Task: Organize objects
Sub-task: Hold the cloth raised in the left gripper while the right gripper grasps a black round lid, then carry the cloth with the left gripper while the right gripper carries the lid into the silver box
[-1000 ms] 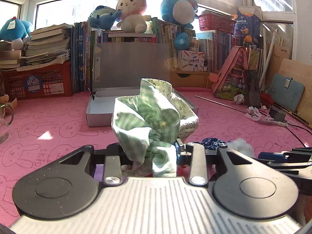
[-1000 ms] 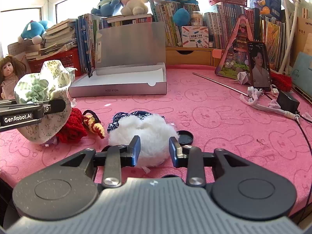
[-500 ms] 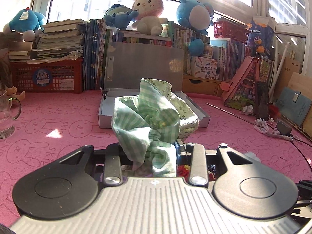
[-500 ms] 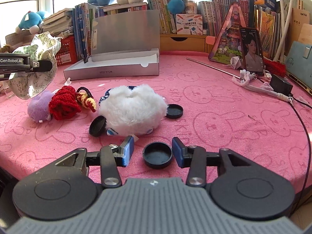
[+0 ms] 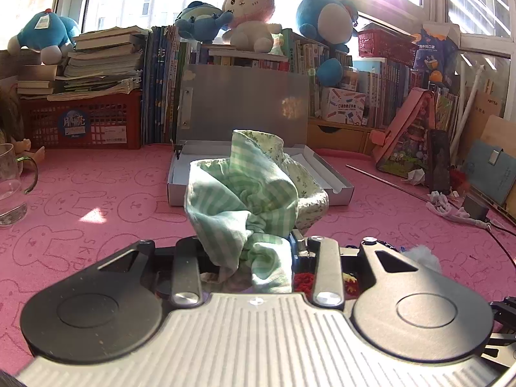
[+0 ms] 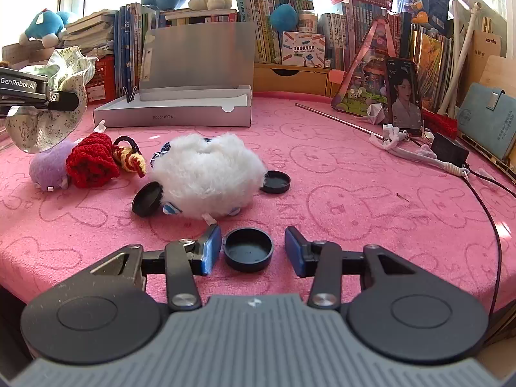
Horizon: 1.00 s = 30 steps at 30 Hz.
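Note:
My left gripper (image 5: 246, 245) is shut on a bunched green checked and floral cloth (image 5: 242, 193), held above the pink mat in front of the open grey box (image 5: 338, 190). In the right wrist view the same cloth (image 6: 38, 129) hangs at the far left. My right gripper (image 6: 253, 250) sits low on the mat with a small black cap (image 6: 248, 253) between its blue pads. Its jaws are closing. The left pad is close beside the cap and a gap shows on the right. Just beyond lies a white fluffy toy (image 6: 206, 174).
Two more black caps (image 6: 275, 181) (image 6: 146, 198) flank the white toy. A red knitted piece (image 6: 92, 161), a purple plush (image 6: 48, 169) and a hair tie (image 6: 130, 158) lie left. A phone (image 6: 404, 96), charger (image 6: 450, 151) and cable sit right. A glass mug (image 5: 11, 187) stands far left.
My right gripper pulled back from the white fluffy toy, dropped lower and spread its jaws around the near black cap. The left gripper keeps hold of the cloth.

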Tool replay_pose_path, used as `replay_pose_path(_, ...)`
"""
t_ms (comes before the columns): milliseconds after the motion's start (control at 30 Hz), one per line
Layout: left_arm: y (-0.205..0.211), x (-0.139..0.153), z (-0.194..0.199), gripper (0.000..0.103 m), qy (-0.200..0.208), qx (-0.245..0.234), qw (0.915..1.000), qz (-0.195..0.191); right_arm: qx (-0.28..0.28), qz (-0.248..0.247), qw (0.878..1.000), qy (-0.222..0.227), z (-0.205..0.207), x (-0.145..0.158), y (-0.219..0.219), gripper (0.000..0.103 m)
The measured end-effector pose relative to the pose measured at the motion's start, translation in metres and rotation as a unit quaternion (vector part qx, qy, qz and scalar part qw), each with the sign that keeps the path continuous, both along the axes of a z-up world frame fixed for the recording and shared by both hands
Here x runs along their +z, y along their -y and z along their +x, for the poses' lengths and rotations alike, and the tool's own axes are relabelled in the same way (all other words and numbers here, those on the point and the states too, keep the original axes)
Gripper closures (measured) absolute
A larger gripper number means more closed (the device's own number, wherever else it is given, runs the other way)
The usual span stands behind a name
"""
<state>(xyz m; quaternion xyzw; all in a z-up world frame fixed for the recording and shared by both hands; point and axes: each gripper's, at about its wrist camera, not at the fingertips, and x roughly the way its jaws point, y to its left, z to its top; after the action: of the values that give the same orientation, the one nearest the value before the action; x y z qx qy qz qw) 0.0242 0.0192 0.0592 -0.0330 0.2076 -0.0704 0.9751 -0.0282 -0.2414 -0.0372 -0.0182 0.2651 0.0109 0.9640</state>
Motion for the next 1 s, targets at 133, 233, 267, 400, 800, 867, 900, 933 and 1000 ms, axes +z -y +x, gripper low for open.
replay_pose_path(133,-0.002,-0.001,0.0,0.063,-0.002,0.005,1.0,0.0,0.005,0.001,1.0,-0.003,0.0,0.001,-0.001,0.066)
replay_pose_path(233,-0.003,-0.002,0.001,0.063,-0.003,0.006,1.0,0.0,0.005,0.006,1.0,-0.004,0.0,0.002,0.0,0.066)
replay_pose_path(267,-0.003,-0.002,0.001,0.063,-0.004,0.006,1.0,0.0,0.004,0.01,1.0,-0.003,0.0,0.002,0.001,0.066)
replay_pose_path(400,-0.003,-0.002,0.001,0.063,-0.003,0.007,1.0,-0.001,0.0,0.022,1.0,0.004,0.003,0.01,0.006,0.066)
replay_pose_path(800,-0.007,0.005,0.016,0.062,-0.006,0.005,0.9998,-0.017,-0.009,0.074,0.997,0.019,0.036,0.043,0.021,0.066)
replay_pose_path(867,-0.006,0.007,0.02,0.062,-0.005,0.003,0.9998,-0.018,-0.011,0.076,0.997,0.021,0.043,0.046,0.021,0.066)
replay_pose_path(900,-0.005,0.008,0.021,0.062,-0.004,0.002,0.9998,-0.017,-0.012,0.077,0.997,0.021,0.046,0.048,0.022,0.066)
replay_pose_path(933,-0.005,0.009,0.023,0.062,-0.003,0.001,0.9998,-0.017,-0.013,0.078,0.997,0.021,0.05,0.049,0.022,0.066)
replay_pose_path(1000,-0.004,0.011,0.027,0.063,-0.002,-0.002,0.9998,-0.018,-0.013,0.081,0.996,0.022,0.057,0.052,0.024,0.066)
